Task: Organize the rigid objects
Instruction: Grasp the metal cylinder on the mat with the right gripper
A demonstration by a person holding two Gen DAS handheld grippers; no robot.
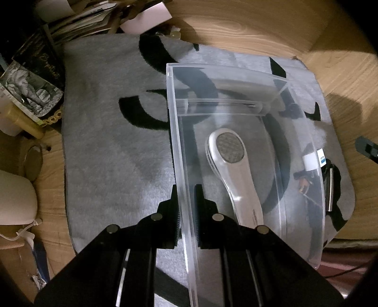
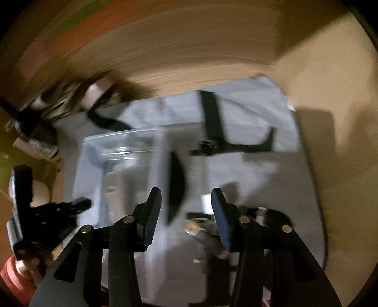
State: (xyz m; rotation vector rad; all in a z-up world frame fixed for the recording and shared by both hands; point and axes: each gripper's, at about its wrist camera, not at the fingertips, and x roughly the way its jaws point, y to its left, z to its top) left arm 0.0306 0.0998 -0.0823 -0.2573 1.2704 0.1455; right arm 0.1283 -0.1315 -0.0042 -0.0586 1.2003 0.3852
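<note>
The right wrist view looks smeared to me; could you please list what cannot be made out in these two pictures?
- Right wrist view: small items on the grey mat, beside the right gripper, blurred beyond naming.
- Left wrist view: dark object behind the clear box, distorted by its wall.
- Left wrist view: silver device, handle end hidden by the left gripper.

Wooden floor (dimly lit) under a grey rug.
</note>
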